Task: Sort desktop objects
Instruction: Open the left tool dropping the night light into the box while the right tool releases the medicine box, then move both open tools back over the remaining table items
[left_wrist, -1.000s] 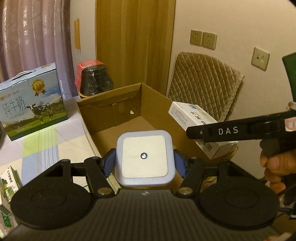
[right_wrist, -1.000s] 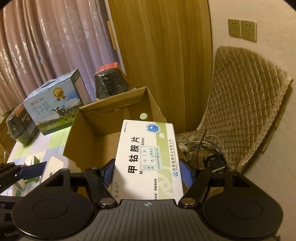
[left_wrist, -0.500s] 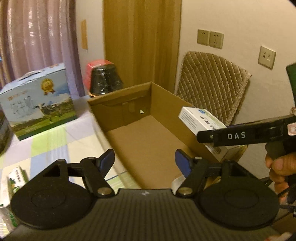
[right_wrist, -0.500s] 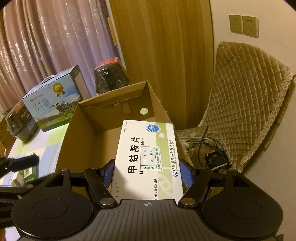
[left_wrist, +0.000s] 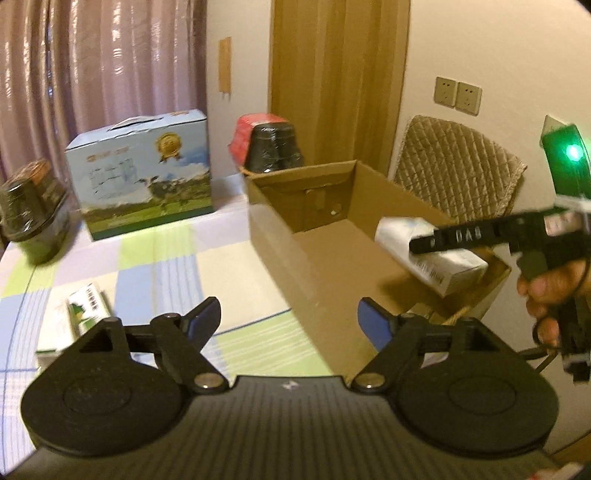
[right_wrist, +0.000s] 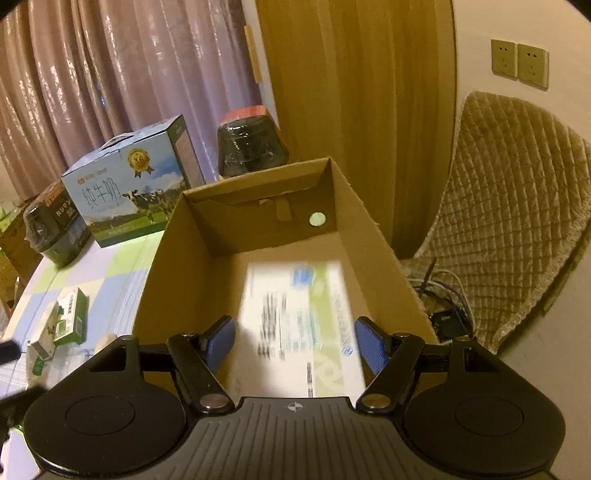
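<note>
Our left hand-held gripper (left_wrist: 289, 319) over the checked worktop (left_wrist: 155, 266), jaws opening with nothing between them, cardboard box (right_wrist: 258, 236), our right hand-held gripper (right_wrist: 294, 341) opening, blurred white medicine carton (right_wrist: 299, 314) loose between its pads above the box

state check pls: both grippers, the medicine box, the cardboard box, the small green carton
left gripper: jaws opening, nothing between them
right gripper: jaws opening, pads off the box
medicine box: blurred, between the right jaws, over the box interior
cardboard box: open-topped
small green carton: lying on the table
</note>
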